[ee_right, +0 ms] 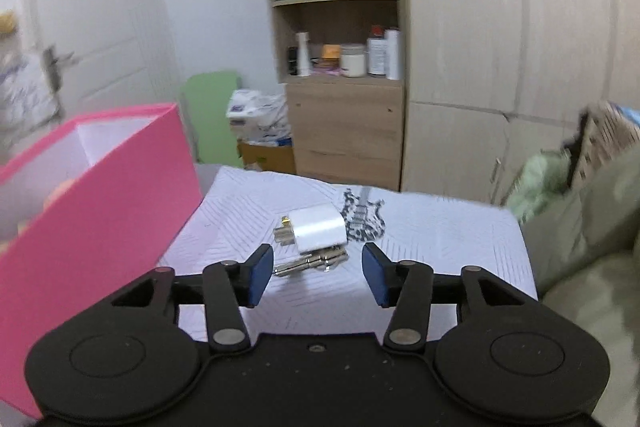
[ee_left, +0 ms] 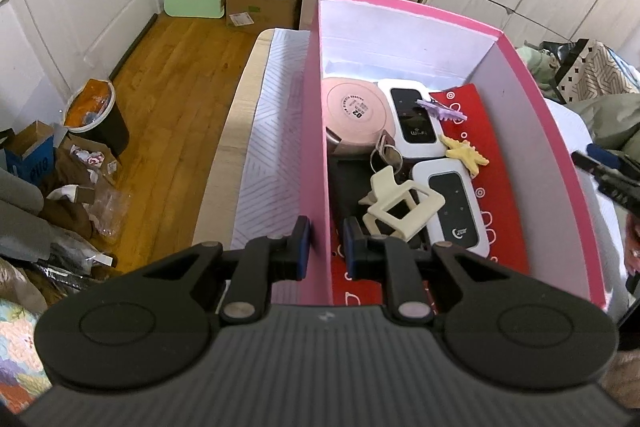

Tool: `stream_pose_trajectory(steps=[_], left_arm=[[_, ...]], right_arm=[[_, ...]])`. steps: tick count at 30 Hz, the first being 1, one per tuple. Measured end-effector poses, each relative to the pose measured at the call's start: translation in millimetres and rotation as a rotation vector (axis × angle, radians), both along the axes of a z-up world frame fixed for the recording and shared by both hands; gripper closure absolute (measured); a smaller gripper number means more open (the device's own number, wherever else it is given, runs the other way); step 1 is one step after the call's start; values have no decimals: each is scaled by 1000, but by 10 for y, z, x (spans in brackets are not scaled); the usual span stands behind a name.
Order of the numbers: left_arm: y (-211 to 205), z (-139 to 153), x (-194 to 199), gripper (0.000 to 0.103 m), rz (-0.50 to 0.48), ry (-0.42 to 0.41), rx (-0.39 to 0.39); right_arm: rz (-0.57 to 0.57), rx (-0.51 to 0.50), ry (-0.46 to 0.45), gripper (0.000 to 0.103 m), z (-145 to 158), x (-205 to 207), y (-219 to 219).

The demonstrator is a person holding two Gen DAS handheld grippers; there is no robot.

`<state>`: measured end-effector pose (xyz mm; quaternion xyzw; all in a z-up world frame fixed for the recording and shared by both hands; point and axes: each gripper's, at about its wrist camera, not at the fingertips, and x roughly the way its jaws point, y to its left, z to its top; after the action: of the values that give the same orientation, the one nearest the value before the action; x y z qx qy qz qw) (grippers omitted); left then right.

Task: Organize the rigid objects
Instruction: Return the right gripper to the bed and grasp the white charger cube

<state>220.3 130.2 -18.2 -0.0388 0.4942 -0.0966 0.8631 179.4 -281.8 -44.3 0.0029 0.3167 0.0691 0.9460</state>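
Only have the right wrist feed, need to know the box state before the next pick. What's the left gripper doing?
Observer: The left gripper straddles the near-left wall of the pink box, one finger inside, one outside. I can't tell if the pads are clamped on it.
Operator: What's already in the box?
Observer: Two white WiFi routers, a round pink case, a cream hair claw, a yellow clip and a purple clip.
Operator: Room for the charger?
Observer: Probably. Red lining shows bare along the right side.
Operator: Can the left view see my gripper?
Observer: Only a dark, partial shape at the right edge, likely the right gripper; its state isn't readable there.
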Motion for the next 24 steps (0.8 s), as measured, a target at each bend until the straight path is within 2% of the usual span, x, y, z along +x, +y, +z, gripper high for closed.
stream_pose_trajectory(steps=[4, 7, 8, 11, 16, 18, 21, 24], left_arm=[[10, -2, 2, 90, 15, -1, 3], [8, 2, -6, 90, 15, -5, 10], [-5, 2, -15, 90, 10, -9, 15], [-10, -1, -40, 90, 4, -17, 23], [-12, 4, -47, 90, 13, -21, 20], [-20, 4, -54, 90, 15, -25, 23], [-1, 2, -64, 90, 20, -27, 14], [23, 2, -64, 90, 26, -28, -1]], right_arm=[[117, -130, 39, 44, -120, 232, 53], [148, -197, 5, 41, -155, 375, 73], [153, -195, -5, 38, -161, 441, 68], [171, -138, 16, 37, -186, 592, 26], [130, -83, 24, 36, -306, 802, -2], [85, -62, -9, 35, -330, 781, -3], [115, -27, 23, 34, -365, 760, 13], [95, -14, 10, 33, -421, 760, 36]])
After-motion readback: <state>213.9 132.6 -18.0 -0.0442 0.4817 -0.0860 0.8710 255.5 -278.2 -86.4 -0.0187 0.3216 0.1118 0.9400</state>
